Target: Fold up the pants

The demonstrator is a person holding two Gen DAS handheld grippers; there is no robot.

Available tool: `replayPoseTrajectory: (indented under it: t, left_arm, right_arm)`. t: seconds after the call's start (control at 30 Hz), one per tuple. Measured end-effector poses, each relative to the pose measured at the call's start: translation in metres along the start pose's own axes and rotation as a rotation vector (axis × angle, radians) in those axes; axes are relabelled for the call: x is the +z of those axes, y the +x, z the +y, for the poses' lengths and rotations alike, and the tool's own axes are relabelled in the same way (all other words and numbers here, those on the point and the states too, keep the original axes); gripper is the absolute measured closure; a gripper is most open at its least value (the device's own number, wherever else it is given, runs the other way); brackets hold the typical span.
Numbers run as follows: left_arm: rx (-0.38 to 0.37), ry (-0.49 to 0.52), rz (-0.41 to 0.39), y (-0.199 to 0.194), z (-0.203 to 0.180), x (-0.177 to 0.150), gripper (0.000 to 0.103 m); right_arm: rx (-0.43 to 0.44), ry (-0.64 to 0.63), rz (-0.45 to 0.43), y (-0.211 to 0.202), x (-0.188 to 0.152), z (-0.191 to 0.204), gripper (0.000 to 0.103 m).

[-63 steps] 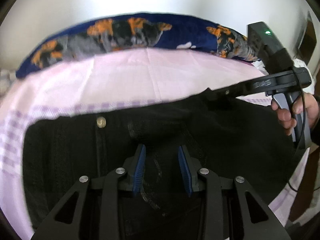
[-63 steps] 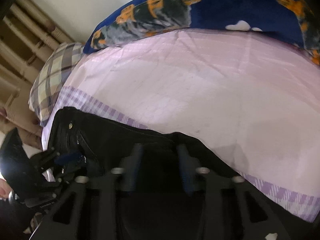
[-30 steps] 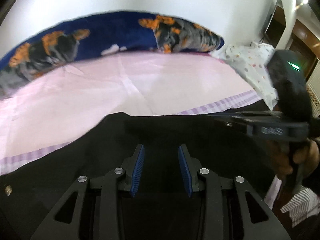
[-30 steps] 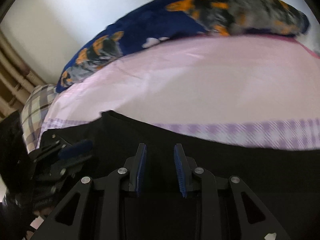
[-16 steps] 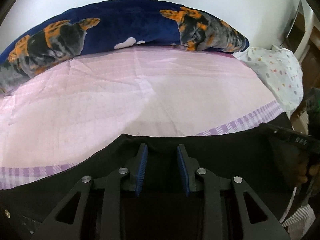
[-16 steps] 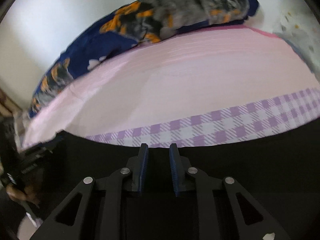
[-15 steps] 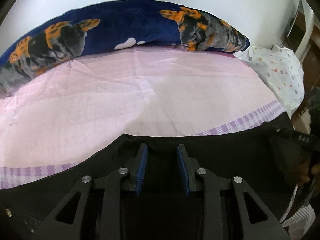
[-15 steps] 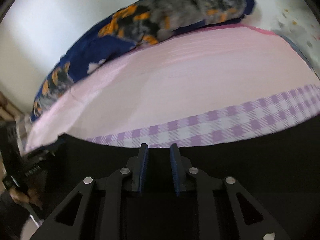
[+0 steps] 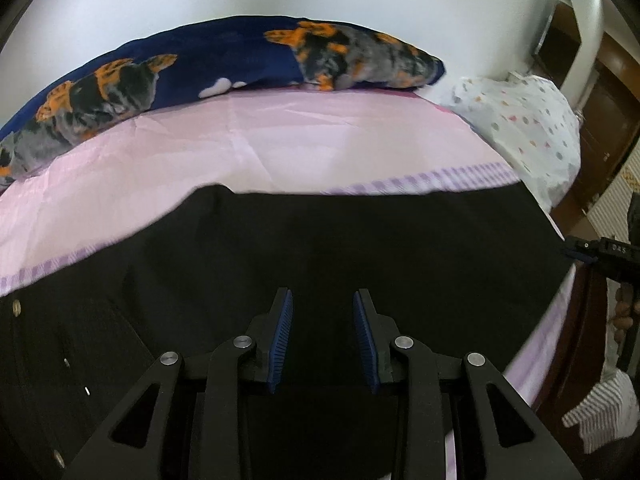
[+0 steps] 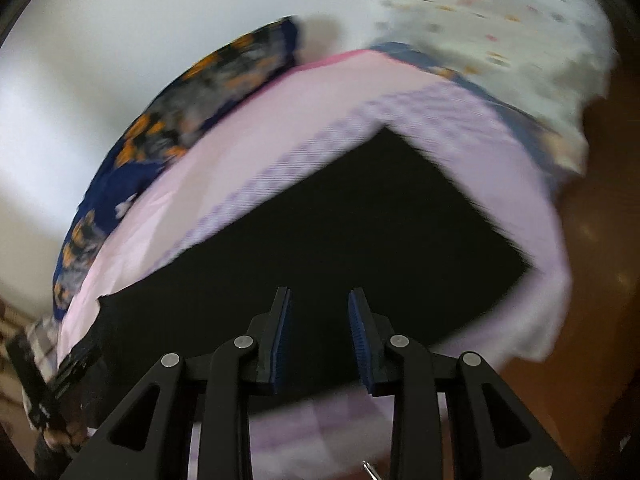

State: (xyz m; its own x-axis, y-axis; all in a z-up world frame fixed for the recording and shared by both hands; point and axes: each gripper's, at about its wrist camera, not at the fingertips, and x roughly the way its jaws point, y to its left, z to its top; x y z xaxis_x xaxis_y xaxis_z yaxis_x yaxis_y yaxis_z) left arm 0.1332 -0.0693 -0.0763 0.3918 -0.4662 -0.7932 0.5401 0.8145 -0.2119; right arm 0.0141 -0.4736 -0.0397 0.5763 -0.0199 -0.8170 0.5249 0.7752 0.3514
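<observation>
Gaping tool [image 9: 322,336] above black pants [image 9: 360,248]

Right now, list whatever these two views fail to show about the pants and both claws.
- Pants: the left wrist view's lower edge cuts off the near part; the left claw covers some.
- Pants' hem: motion-blurred in the right wrist view.
- Right claw: open; whether it touches fabric is unclear.
- Waistband button: tiny, at the edge.

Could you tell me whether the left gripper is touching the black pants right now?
Cannot tell. In the left wrist view the left gripper is open over the black pants, but dark fabric fills the gap and neither contact nor clearance shows.
</observation>
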Motion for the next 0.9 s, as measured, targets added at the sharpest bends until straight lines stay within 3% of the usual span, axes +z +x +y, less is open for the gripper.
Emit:
replayPoseTrajectory:
  t: [0.17,0.3,0.7,0.9]
  left_arm:
    - [-0.019,0.006,0.012,-0.005,-0.022,-0.015,0.070]
    - [-0.025,0.011,0.023,-0.007,-0.035,-0.020,0.070]
    - [-0.008,0.024,0.093,0.003,-0.044,-0.031,0.070]
    - [-0.007,0.000,0.132,0.016,-0.039,-0.036,0.070]
  right_arm:
    - [-0.028,0.124,-0.013,-0.016,-0.015,-0.054,0.075]
    - [-0.012,0.176,-0.029,-0.015,-0.018,-0.075,0.075]
    - [0.006,0.281,-0.085,-0.003,-0.005,-0.110,0.076]
    - [0.035,0.292,-0.102,0.004,0.001,-0.108,0.077]
